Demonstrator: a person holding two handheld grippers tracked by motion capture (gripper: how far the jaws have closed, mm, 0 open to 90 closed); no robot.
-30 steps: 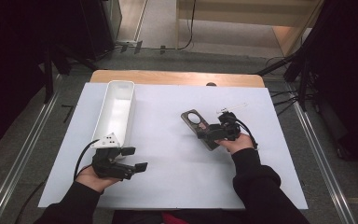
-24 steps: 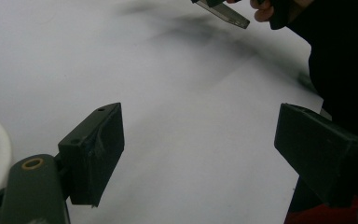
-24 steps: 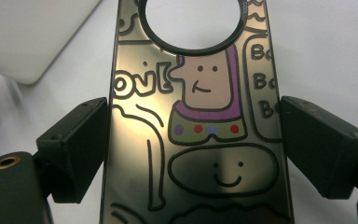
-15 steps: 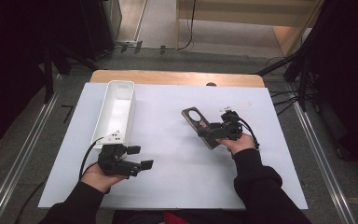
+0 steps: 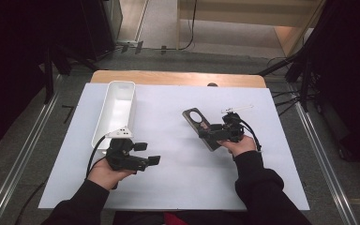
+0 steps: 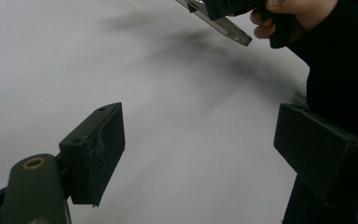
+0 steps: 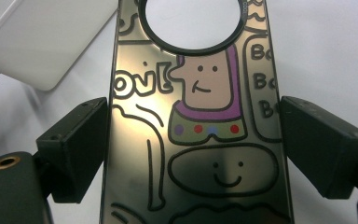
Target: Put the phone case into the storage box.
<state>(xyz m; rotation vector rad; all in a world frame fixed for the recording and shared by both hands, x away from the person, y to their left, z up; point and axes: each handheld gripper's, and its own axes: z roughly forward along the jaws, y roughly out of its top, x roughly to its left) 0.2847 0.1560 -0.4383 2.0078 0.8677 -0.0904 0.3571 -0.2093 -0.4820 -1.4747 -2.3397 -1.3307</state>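
Right gripper (image 5: 214, 133) clamping phone case (image 5: 201, 127) by long edges, jaws pressing against both sides, holding it just above white sheet (image 5: 178, 187) toward right edge of table. Case (image 7: 193, 121) showing cartoon figure, round camera hole at far end. Left gripper (image 5: 143, 154) hovering near front-left of sheet, jaws standing wide apart, gripping nothing, pointing right toward case. White tray (image 5: 117, 112) lying along left edge, just beyond left gripper. Person's hand (image 6: 293, 14) gripping right gripper's handle, seen in left gripper view.
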